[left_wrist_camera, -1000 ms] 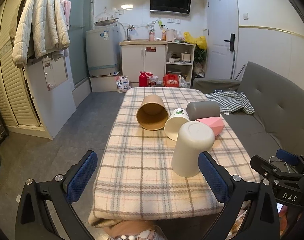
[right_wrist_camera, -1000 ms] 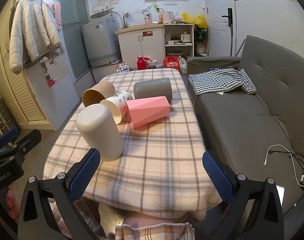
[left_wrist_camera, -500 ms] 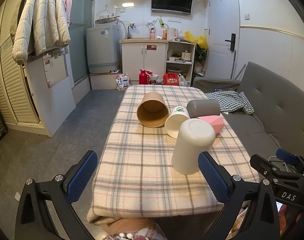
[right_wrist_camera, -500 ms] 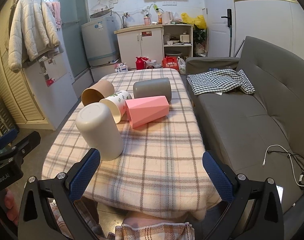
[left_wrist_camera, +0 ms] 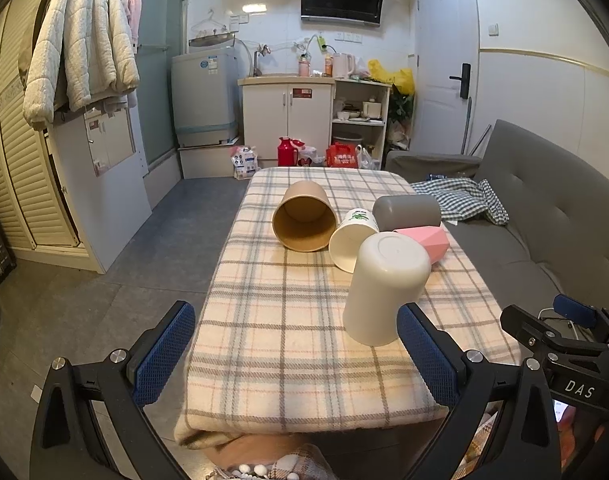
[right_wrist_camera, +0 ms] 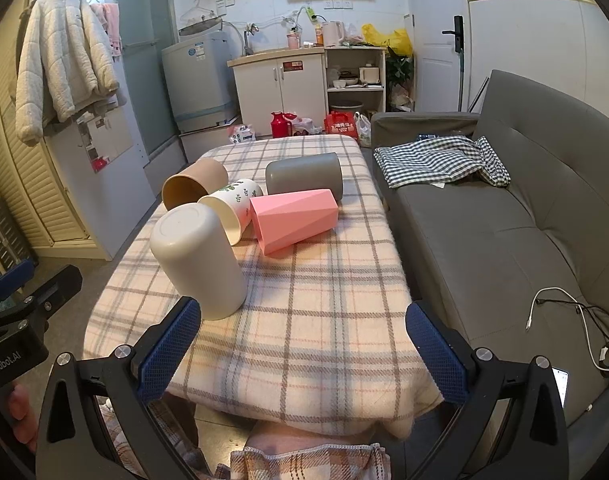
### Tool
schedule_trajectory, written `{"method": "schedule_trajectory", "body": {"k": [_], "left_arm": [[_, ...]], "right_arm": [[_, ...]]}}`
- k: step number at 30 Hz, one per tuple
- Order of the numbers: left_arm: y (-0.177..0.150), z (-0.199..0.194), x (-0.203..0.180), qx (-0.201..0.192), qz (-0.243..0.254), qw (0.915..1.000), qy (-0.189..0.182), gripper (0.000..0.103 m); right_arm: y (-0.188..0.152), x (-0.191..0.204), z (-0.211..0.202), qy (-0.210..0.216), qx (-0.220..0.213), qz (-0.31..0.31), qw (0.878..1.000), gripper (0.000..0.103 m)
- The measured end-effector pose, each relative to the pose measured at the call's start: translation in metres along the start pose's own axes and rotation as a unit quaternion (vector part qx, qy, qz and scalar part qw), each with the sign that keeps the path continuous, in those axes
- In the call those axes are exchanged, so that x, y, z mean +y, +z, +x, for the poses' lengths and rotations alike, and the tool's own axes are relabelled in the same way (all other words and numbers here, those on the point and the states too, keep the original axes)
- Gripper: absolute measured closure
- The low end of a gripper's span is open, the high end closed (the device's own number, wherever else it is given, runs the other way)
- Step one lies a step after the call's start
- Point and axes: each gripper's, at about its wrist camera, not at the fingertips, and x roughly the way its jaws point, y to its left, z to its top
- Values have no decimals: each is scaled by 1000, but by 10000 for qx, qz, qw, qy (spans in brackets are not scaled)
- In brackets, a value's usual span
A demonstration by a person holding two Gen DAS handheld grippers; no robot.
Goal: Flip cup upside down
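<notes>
A cream cup (left_wrist_camera: 384, 288) stands upside down, base up, on the plaid-covered table (left_wrist_camera: 288, 344); it also shows in the right wrist view (right_wrist_camera: 198, 258). Behind it, lying on their sides, are a brown paper cup (left_wrist_camera: 304, 218), a white leaf-print cup (left_wrist_camera: 352, 238), a grey cup (left_wrist_camera: 407, 211) and a pink faceted cup (right_wrist_camera: 294, 220). My left gripper (left_wrist_camera: 296, 356) is open and empty at the table's near edge, its right finger beside the cream cup. My right gripper (right_wrist_camera: 300, 354) is open and empty, held back from the near edge.
A grey sofa (right_wrist_camera: 504, 220) with a checked cloth (right_wrist_camera: 440, 160) runs along the table's right side. A white cable (right_wrist_camera: 576, 320) lies on the sofa seat. A cabinet (left_wrist_camera: 288, 116), washing machine (left_wrist_camera: 204, 96) and red bags stand at the far wall.
Both views have drifted slightly back and up from the table. The cups have not moved. Both grippers stay open.
</notes>
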Motion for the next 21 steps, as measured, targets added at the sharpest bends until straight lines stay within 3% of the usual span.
{"method": "schedule_trajectory", "body": {"k": [21], "left_arm": [[-2, 1, -1, 26, -16, 10000, -20, 0]], "right_arm": [[-4, 1, 3, 1, 55, -3, 10000, 0]]}}
